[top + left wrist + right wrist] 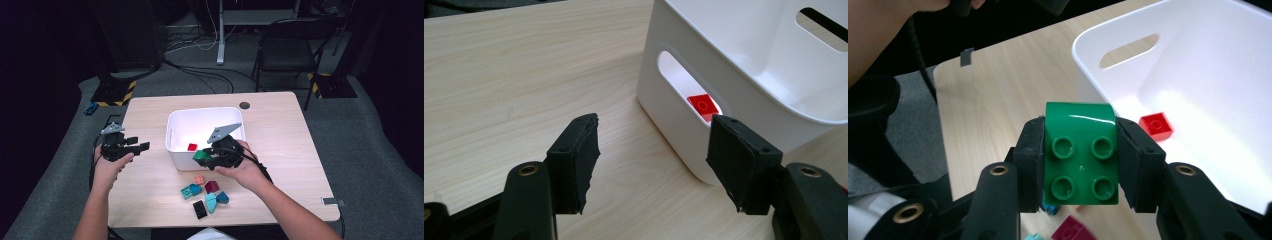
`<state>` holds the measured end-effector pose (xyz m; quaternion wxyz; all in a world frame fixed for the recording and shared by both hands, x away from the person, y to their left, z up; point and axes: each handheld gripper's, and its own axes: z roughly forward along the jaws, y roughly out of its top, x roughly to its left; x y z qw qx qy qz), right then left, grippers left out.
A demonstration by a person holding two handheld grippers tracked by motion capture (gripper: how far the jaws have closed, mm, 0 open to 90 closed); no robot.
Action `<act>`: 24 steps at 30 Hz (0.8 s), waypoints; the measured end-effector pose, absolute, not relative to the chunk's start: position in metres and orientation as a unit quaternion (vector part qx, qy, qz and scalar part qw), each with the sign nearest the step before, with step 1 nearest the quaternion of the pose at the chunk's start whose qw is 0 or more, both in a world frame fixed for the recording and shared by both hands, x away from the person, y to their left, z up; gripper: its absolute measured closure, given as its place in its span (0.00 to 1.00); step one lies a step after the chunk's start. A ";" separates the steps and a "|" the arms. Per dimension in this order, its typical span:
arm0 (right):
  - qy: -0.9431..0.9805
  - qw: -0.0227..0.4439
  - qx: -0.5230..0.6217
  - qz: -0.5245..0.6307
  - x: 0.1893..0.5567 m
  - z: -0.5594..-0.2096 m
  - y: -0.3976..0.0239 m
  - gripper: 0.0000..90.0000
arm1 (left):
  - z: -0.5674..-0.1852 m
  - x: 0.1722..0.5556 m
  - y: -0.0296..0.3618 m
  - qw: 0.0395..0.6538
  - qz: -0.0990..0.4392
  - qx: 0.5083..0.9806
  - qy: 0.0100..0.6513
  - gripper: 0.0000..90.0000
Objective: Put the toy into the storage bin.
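One red brick point(192, 147) already lay in the white bin point(177, 120). The right gripper point(206, 158) was clamped on a green brick point(1080, 159), held at the bin's near wall, not yet dropped in. The brick was glossy, four-studded, with one rounded edge. Several loose bricks point(206, 195) remained on the table point(280, 130) in front. The left gripper point(142, 146) hung open and empty beside the bin.

Black claw point(1080, 165) with brass screws, grey three-cornered top plate
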<state>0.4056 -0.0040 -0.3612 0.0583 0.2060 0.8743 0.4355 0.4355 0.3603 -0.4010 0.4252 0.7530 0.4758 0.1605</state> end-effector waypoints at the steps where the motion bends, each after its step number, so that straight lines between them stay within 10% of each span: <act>1: 0.873 0.066 0.205 0.437 0.412 -0.355 -0.003 0.65 | -0.401 0.436 0.360 0.425 0.160 0.753 0.477 0.41; 24: 0.865 0.088 0.243 0.430 0.491 -0.336 0.026 0.65 | -0.401 0.434 0.365 0.429 0.160 0.750 0.478 0.41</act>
